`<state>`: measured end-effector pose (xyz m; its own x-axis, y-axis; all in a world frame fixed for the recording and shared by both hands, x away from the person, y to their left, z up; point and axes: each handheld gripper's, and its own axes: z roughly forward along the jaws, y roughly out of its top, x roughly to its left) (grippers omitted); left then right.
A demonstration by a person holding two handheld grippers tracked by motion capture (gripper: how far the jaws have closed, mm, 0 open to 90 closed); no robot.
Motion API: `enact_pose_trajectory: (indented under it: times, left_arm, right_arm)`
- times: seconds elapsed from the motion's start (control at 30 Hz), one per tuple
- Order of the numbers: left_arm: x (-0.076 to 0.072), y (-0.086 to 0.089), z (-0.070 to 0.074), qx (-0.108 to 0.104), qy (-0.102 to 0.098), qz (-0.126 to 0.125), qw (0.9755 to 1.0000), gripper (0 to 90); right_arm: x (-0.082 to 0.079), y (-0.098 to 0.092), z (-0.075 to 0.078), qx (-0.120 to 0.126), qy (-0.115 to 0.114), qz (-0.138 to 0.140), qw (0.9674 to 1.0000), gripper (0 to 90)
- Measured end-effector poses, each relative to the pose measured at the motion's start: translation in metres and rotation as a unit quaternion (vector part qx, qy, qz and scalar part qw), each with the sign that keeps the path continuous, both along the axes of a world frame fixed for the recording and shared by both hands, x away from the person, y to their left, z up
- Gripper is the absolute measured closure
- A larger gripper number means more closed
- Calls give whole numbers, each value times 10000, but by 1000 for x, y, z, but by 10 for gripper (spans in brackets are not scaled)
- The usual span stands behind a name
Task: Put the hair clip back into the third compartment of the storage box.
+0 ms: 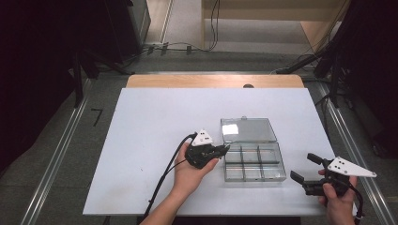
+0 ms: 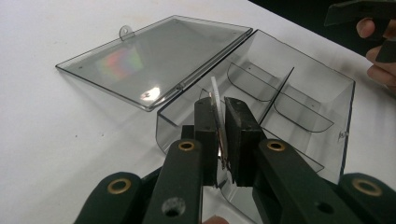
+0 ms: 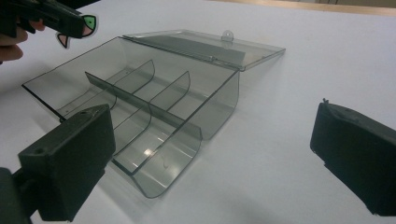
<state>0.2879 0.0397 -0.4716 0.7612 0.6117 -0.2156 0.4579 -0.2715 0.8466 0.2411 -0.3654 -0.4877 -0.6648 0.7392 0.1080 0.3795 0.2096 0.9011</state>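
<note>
A clear plastic compartment box [image 1: 284, 165] stands open right of centre on the white table, its lid [image 1: 248, 130] laid flat behind it. The compartments look empty. My left gripper [image 1: 226, 149] hovers at the box's left edge, shut on a small flat sticker. In the left gripper view the sticker [image 2: 214, 92] stands edge-on between the jaws of the left gripper [image 2: 222, 106], over the box [image 2: 346, 107] and beside the lid [image 2: 154, 56]. In the right gripper view the sticker [image 3: 78, 29] shows green and pink. My right gripper [image 1: 303, 167] is open to the right of the box [image 3: 219, 107], nothing between its fingers [image 3: 74, 149].
The white table top [image 1: 155, 140] has bare room left of the box and behind the lid. A wooden strip [image 1: 187, 81] runs along the far edge. Cables and dark stands [image 1: 328, 65] sit on the floor beyond the table.
</note>
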Motion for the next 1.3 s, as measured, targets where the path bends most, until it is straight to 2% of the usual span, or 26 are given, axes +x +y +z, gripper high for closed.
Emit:
enact_pose_trajectory:
  times: [0.53,1.3]
  left_arm:
    - [5,-24,3,-78,-8,-195,9998,827]
    - [15,-54,-2,-183,92,-377,9991,827]
  right_arm:
    - [0,0,0,-16,-4,-6,10000,0]
    - [1,-2,-1,7,37,-12,10000,0]
